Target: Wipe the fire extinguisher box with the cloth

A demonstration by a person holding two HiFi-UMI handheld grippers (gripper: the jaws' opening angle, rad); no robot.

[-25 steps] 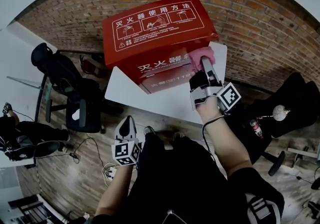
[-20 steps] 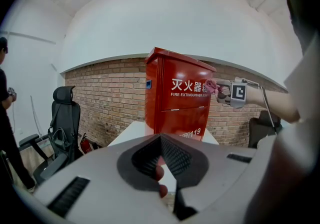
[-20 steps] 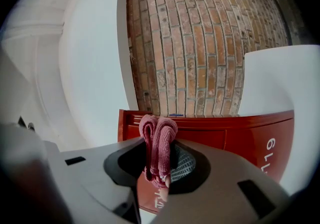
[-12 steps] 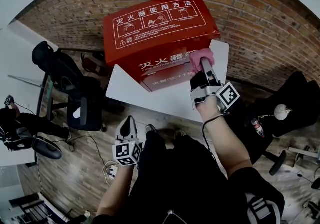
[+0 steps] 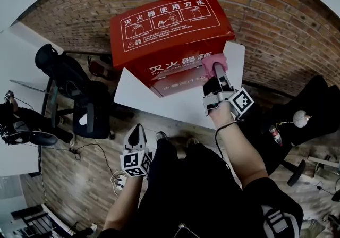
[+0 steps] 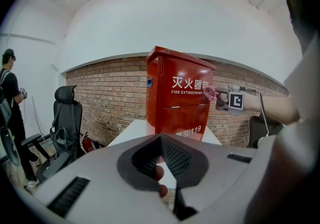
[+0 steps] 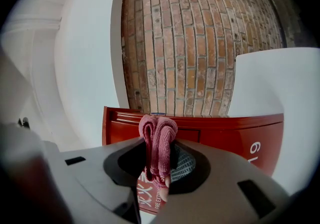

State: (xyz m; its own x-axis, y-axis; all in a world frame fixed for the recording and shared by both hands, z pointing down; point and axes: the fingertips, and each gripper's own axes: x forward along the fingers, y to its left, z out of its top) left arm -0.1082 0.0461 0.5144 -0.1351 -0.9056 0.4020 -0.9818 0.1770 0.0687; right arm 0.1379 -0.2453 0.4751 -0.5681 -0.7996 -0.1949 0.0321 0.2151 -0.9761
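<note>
Fire extinguisher box (image 5: 170,35): red, upright on white table (image 5: 175,107), directly ahead of right gripper (image 5: 217,70). Right gripper jaws clamped on pink cloth (image 7: 158,143). Cloth bunched at jaw tips, against box front near its right edge. Left gripper (image 5: 135,137) well short of box, jaws together, nothing between.

Your clothing (image 5: 186,189) is black; the right sleeve (image 5: 271,207), at 5 o'clock, bears a grey-white patch. The pale grey left gripper (image 5: 135,129) and right gripper (image 5: 218,68) each carry a black-and-white marker cube (image 5: 242,102). A thin dark cable (image 5: 218,137) lies along your right forearm.
</note>
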